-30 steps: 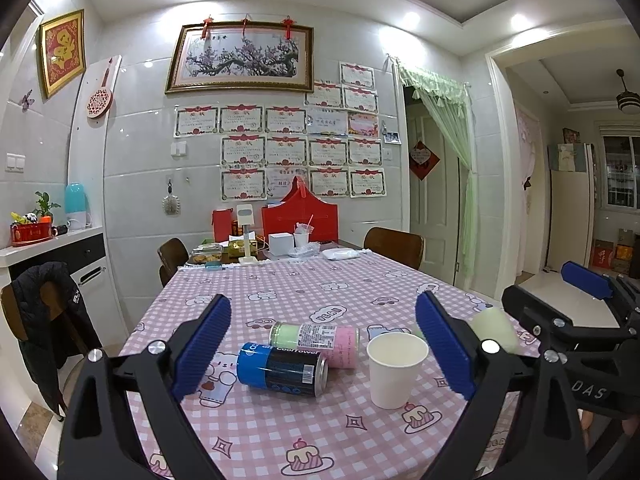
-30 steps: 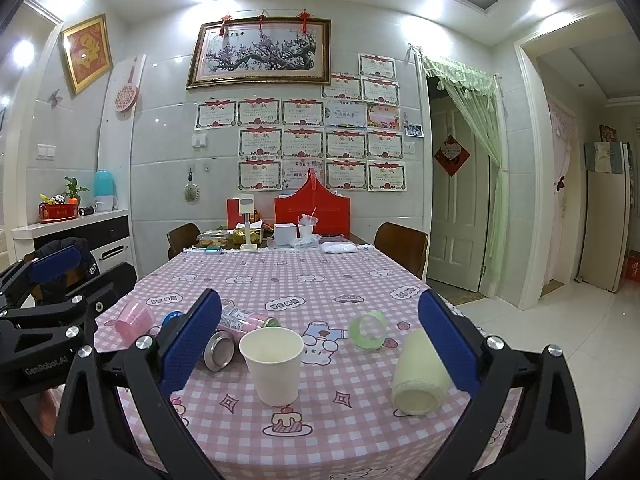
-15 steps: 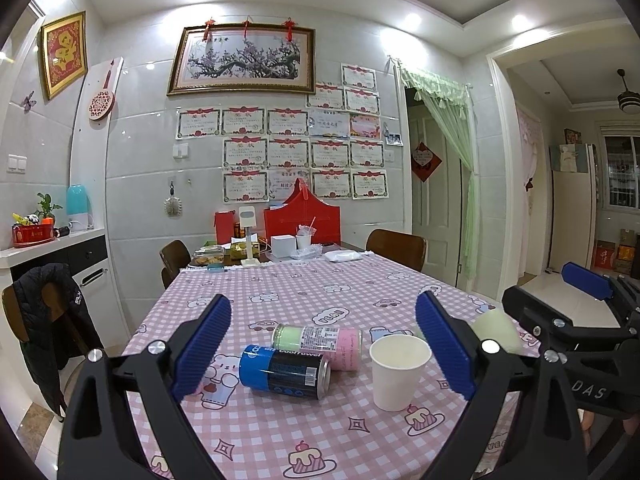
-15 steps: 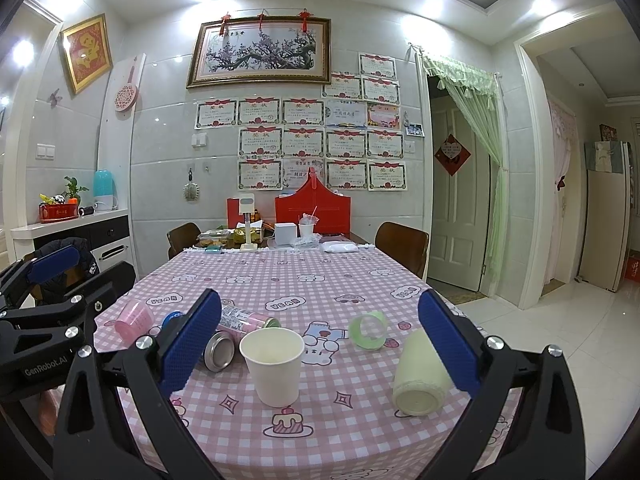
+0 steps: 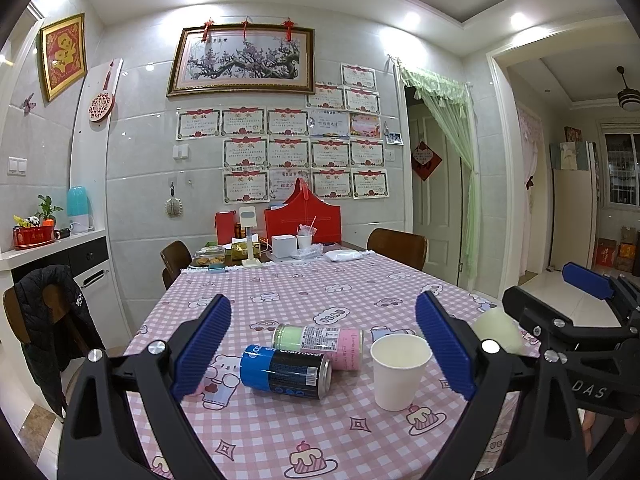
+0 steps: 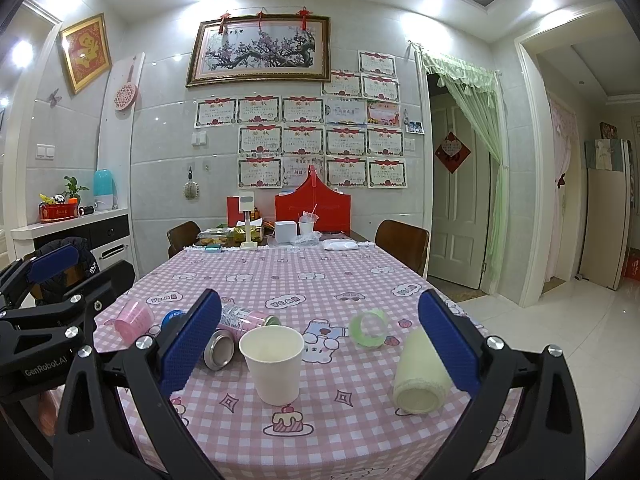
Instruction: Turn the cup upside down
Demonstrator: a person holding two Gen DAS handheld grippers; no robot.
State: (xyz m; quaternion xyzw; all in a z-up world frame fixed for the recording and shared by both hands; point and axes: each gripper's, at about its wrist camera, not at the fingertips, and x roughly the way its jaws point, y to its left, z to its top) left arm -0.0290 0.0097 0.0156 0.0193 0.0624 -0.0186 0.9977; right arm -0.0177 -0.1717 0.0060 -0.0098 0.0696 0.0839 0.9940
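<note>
In the left wrist view, the left hand-held gripper is released, its blue pads spread wide and holding nothing. The white paper cup stands upright, mouth up, on the pink checked counter, just inside the right pad, so the flip is judged not yet begun. A blue drink can lies on its side just left of the cup, with a green-and-pink bottle lying behind it; both crowd the left approach. The right hand-held gripper is visible at the far right, near a pale green roll. In the right wrist view, the right hand-held gripper is likewise released and empty, and the paper cup sits between its pads, nearer the left one, probably lined up for a side grasp. The can lies close beside the cup. A green tape ring, the toppled pale green roll and a pink cup lie apart. The left hand-held gripper waits at the left edge.
</note>
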